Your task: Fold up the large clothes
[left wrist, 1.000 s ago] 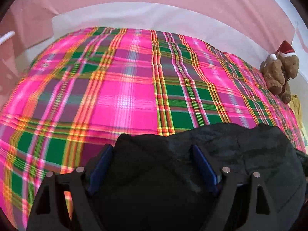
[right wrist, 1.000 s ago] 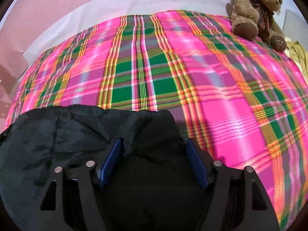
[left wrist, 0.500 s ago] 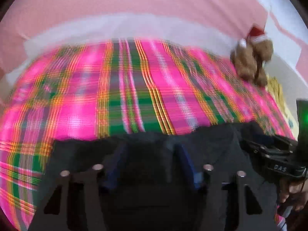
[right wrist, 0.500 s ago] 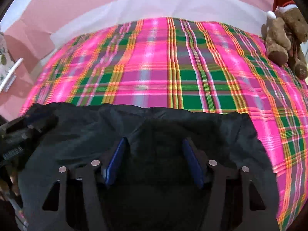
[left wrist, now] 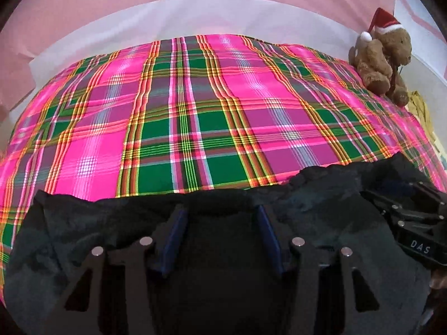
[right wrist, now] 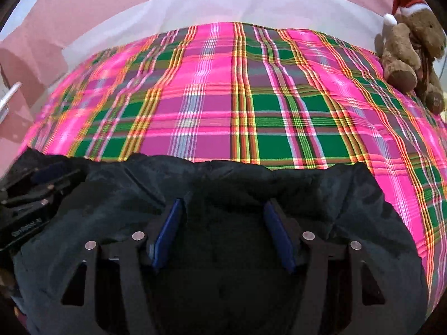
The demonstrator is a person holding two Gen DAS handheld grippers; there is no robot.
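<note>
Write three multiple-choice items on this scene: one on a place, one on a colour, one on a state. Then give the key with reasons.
1. Where does the teddy bear sit?
A. far right of the bed
B. on the dark garment
C. near left corner

2. What colour is the bear's hat?
A. blue
B. red and white
C. yellow

3. How does the left claw stand?
A. open, fingers apart over the dark garment
B. shut on the bear
C. out of view

Key: A, the bear sits at the plaid blanket's far right edge; B, red cap with white trim; A, a wide gap shows between its blue pads.
</note>
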